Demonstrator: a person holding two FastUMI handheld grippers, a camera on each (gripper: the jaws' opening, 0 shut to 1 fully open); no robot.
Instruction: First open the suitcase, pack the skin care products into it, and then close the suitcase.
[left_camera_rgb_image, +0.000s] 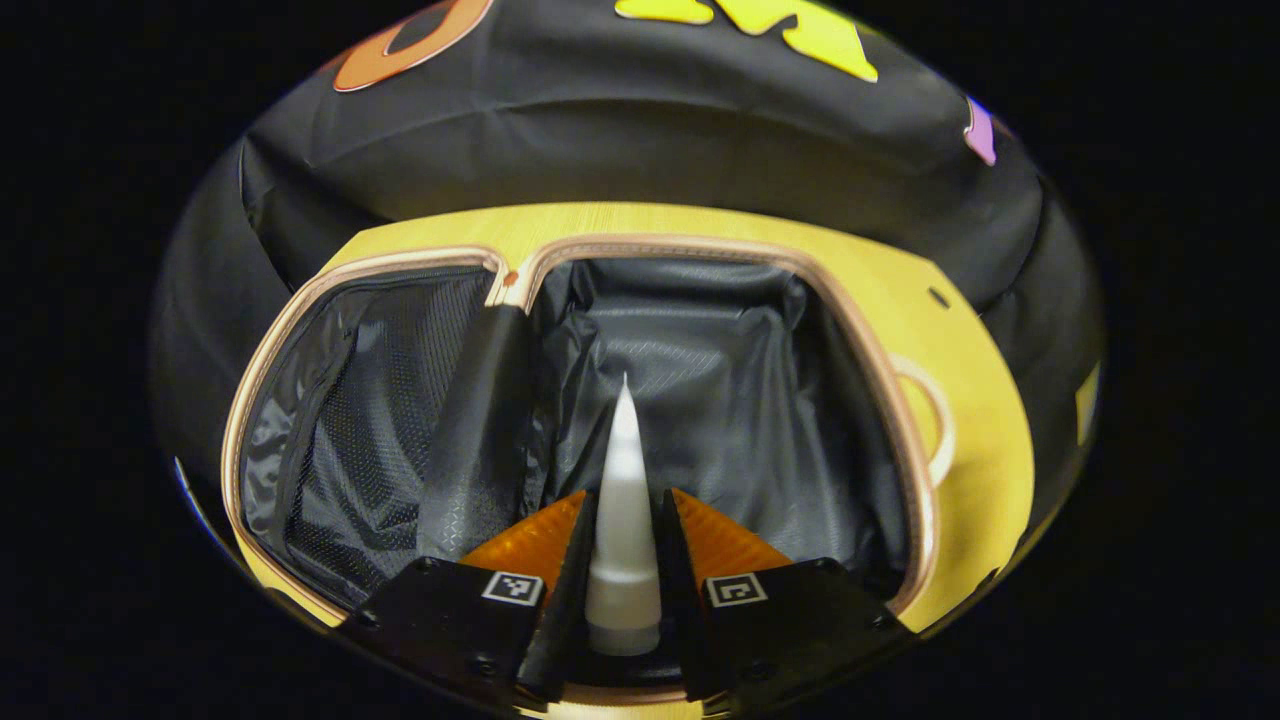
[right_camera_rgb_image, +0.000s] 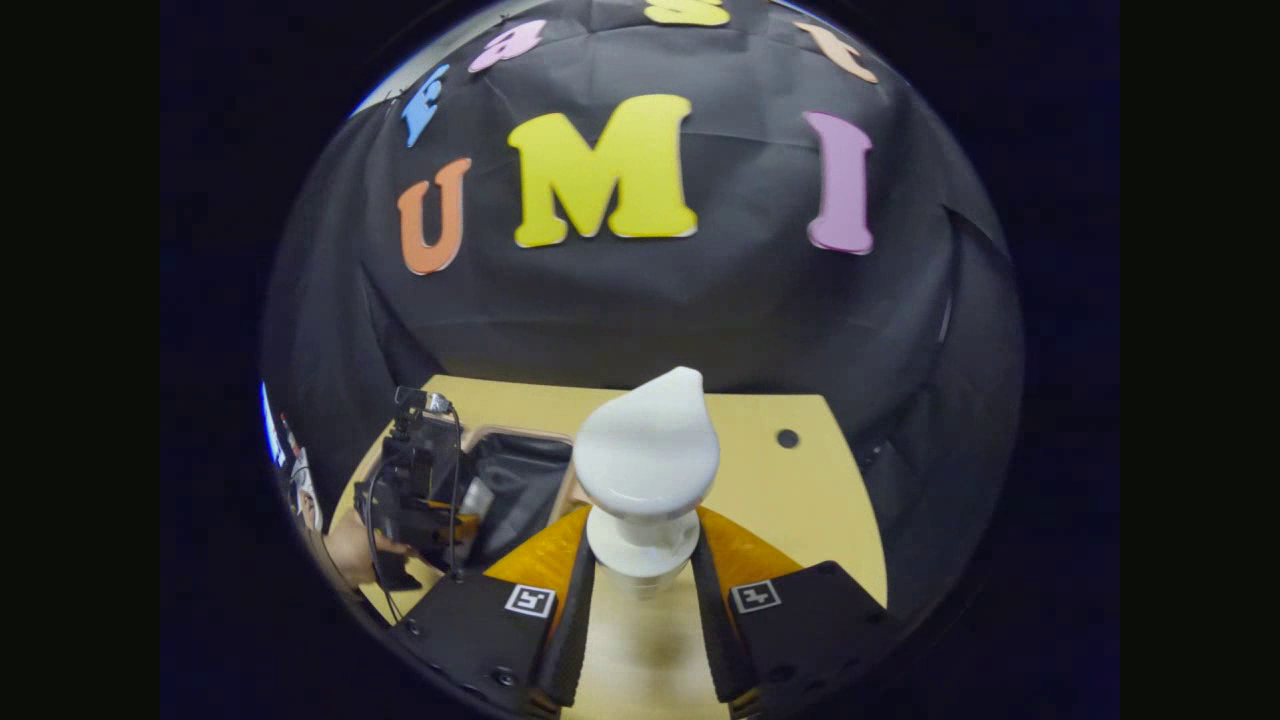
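- Yellow table (left_camera_rgb_image: 700, 225): runs across mid-frame in both views and carries the open suitcase (left_camera_rgb_image: 900, 400); in the left gripper view its black-lined main well lies centre frame, the mesh lid pocket (left_camera_rgb_image: 370, 420) at left.
- Suitcase again, in the right gripper view: lower left of frame (right_camera_rgb_image: 520, 470), well off to the side of the right gripper.
- Left gripper (left_camera_rgb_image: 622, 560): bottom centre, narrowed onto a white tube (left_camera_rgb_image: 625, 520), both fingers against its sides. Tube's long axis points up-frame along the fingers, its thin end over the well. By judgement this hand is the nearer, directly above the well; lowering and releasing is what remains. Nothing stands in the way.
- Left gripper as seen from the right gripper view (right_camera_rgb_image: 420, 490): lower left over the suitcase, a hand holding it.
- Right gripper (right_camera_rgb_image: 640, 580): bottom centre, closed on the neck of a white pump bottle (right_camera_rgb_image: 648, 460), held upright over bare table; it must travel left-frame to reach the well.
- Small dark hole (right_camera_rgb_image: 788, 438) in the table, right of the bottle.
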